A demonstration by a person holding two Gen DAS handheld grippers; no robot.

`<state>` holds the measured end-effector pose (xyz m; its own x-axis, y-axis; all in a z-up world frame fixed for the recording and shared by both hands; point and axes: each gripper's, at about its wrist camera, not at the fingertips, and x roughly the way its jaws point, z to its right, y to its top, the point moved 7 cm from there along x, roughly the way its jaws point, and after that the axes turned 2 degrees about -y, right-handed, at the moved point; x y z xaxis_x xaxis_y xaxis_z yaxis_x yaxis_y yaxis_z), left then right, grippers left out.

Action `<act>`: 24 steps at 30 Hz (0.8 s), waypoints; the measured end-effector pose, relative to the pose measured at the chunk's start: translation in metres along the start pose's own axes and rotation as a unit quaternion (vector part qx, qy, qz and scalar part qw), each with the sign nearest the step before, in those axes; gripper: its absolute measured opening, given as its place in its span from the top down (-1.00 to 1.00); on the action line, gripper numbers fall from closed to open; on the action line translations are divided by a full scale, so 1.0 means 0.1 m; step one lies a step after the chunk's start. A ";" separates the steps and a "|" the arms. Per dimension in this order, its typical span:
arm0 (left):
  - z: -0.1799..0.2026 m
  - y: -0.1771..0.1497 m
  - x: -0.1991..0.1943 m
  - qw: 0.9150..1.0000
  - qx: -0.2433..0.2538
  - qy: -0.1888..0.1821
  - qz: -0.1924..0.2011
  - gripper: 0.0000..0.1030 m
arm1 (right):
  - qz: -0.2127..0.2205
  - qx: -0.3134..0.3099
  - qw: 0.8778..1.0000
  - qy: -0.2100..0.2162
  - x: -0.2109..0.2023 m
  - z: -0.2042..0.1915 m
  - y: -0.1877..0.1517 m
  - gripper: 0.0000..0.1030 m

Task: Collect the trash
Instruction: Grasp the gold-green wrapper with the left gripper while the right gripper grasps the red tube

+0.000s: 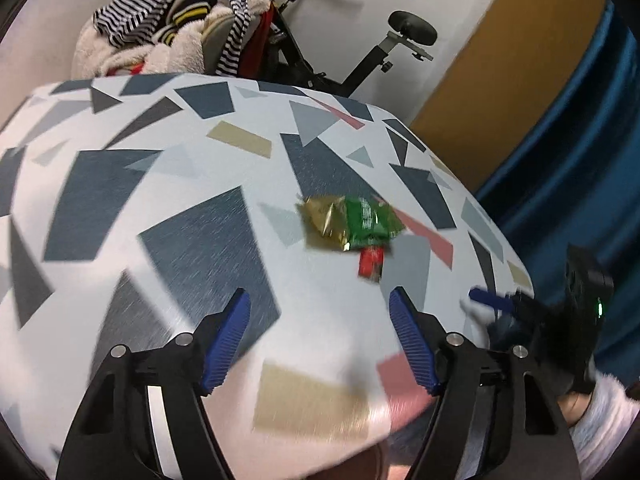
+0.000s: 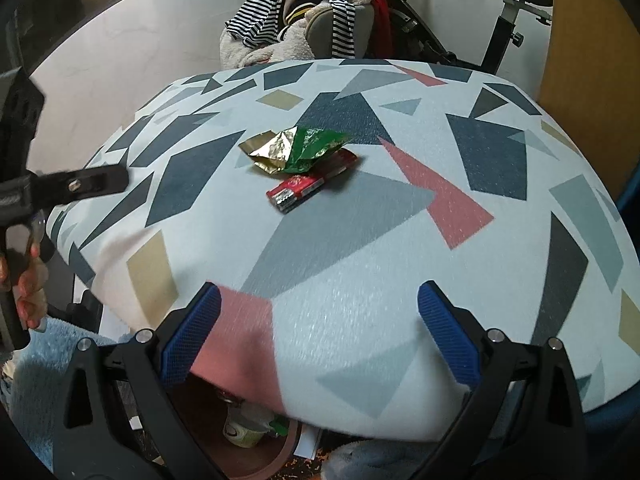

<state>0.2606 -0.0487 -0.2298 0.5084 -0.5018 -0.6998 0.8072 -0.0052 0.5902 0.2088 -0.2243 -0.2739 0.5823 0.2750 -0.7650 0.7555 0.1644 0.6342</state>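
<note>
Three crumpled wrappers lie together on the patterned tabletop (image 1: 192,208): a gold one (image 1: 324,224), a green one (image 1: 368,220) and a red one (image 1: 370,262). My left gripper (image 1: 320,300) hovers just short of them, open, with nothing between its blue pads. The right wrist view shows the same gold wrapper (image 2: 268,150), green wrapper (image 2: 316,146) and red wrapper (image 2: 308,186) farther ahead on the table (image 2: 480,148). My right gripper (image 2: 320,292) is open and empty over the near edge. Each gripper also shows at the side of the other's view, blurred.
A brown bin (image 2: 256,460) holding a cup (image 2: 244,428) stands on the floor under the table's near edge. Behind the table are a chair piled with clothes (image 2: 304,20) and an exercise bike (image 1: 360,64). A blue curtain (image 1: 580,160) hangs on the right.
</note>
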 end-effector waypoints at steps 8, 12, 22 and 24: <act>-0.08 0.40 0.69 0.995 -0.087 -0.043 -0.021 -0.08 | 0.000 0.010 1.000 0.004 0.15 0.09 0.13 -0.88; -0.11 0.49 0.92 0.994 -0.094 -0.048 -0.033 0.12 | 0.003 0.010 1.000 0.002 0.18 0.14 0.17 -0.88; -0.10 0.58 0.71 1.000 -0.021 -0.021 -0.001 0.79 | -0.006 0.001 1.000 0.018 0.27 0.17 0.31 -0.68; -0.11 0.62 0.53 1.000 -0.007 -0.016 0.018 0.80 | -0.010 0.000 1.000 0.027 0.31 0.12 0.37 -0.63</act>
<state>0.3407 -0.0662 -0.2351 0.5272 -0.5290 -0.6650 0.7930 0.0252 0.6087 0.2582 -0.2211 -0.2755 0.5498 0.3220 -0.7707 0.7671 0.1706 0.6185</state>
